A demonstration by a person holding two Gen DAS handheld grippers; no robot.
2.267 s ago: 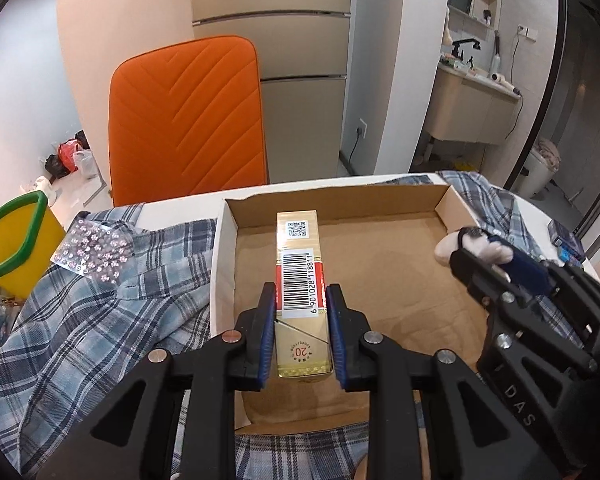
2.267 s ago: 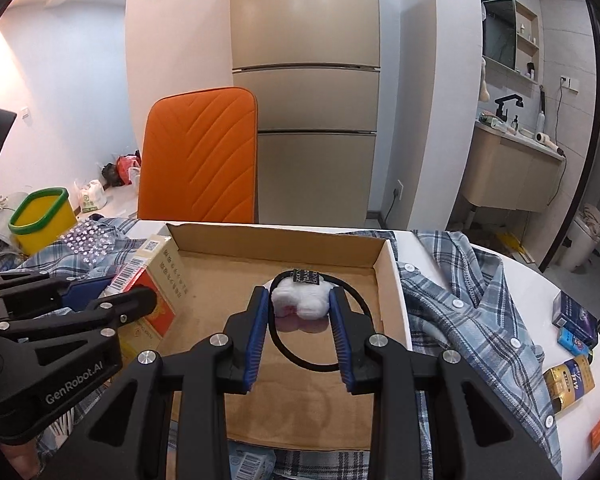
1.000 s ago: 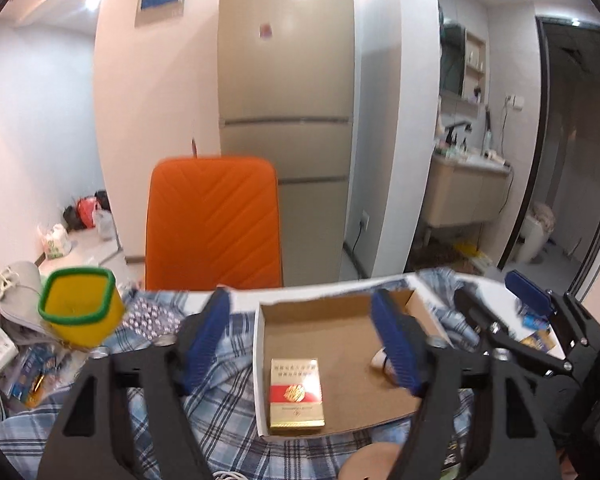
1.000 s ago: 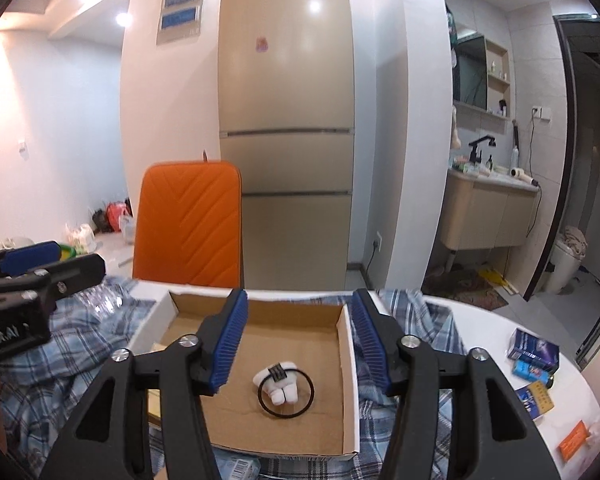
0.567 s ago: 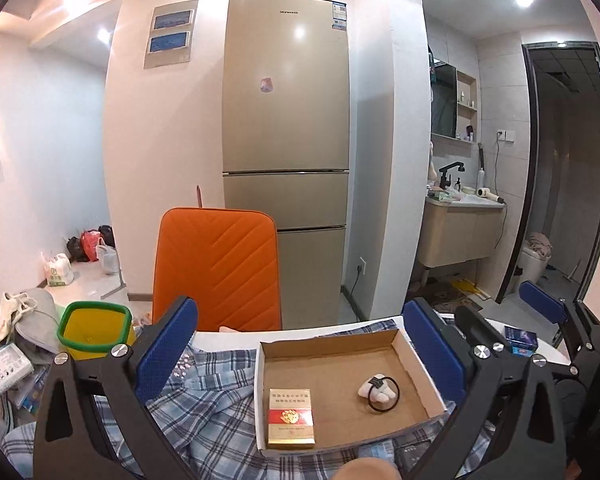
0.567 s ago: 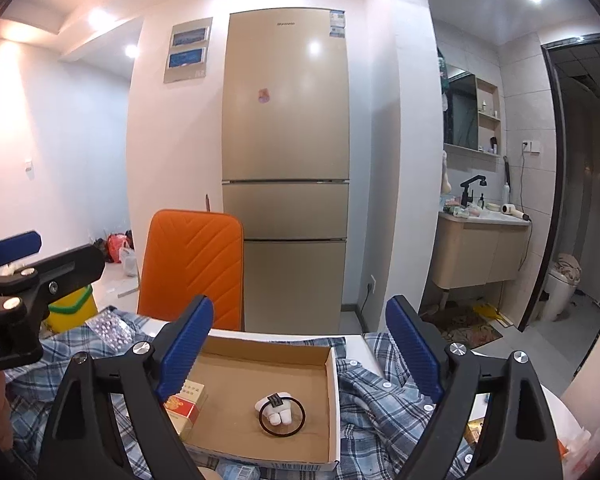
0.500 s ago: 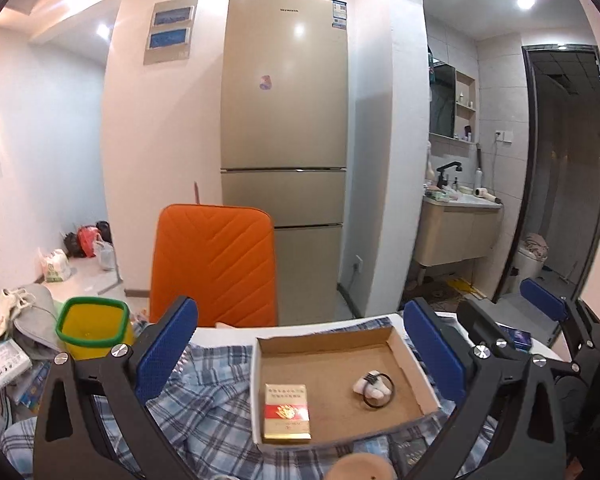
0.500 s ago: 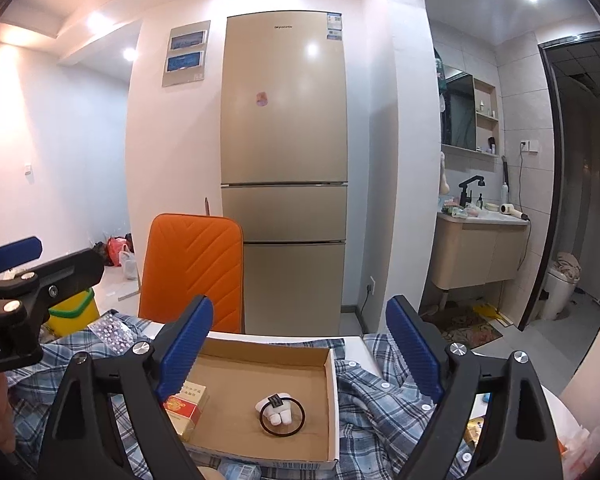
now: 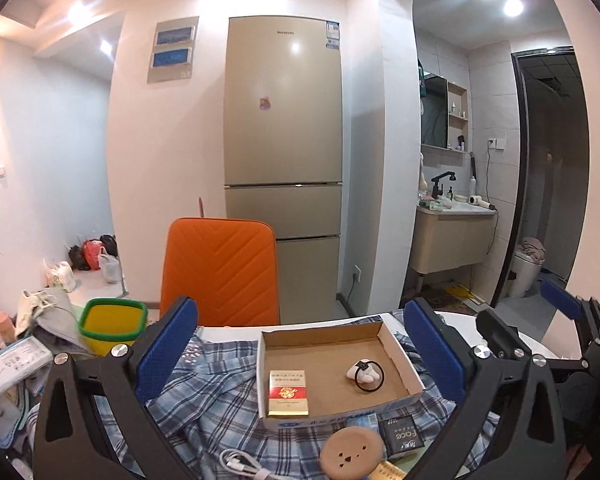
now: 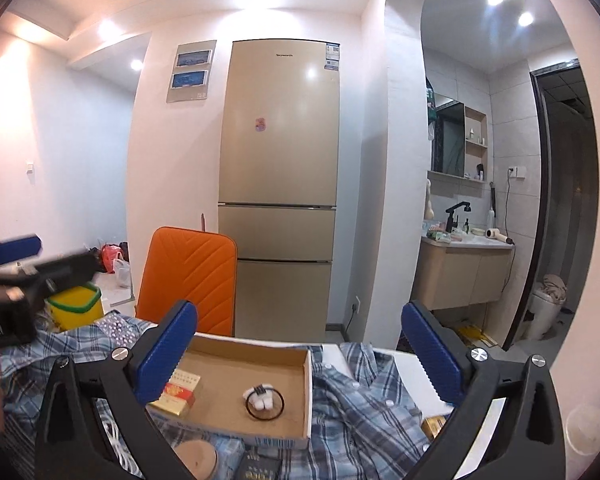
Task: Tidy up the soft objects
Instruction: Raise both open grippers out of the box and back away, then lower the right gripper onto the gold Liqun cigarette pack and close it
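While both claws hang spread wide above the tabletop, neither grips anything: the left claw (image 9: 300, 352) and the right claw (image 10: 300, 354) each frame the shallow cardboard box (image 9: 414, 374) from above. Inside that box, a red-and-gold cigarette pack (image 9: 288, 393) lies flat near its left wall, and a black hair tie with a white fluffy pompom (image 9: 365, 372) rests apart to its right. Under and around the box spreads a blue plaid shirt (image 9: 204, 392). Behind stands an orange chair (image 9: 220, 272).
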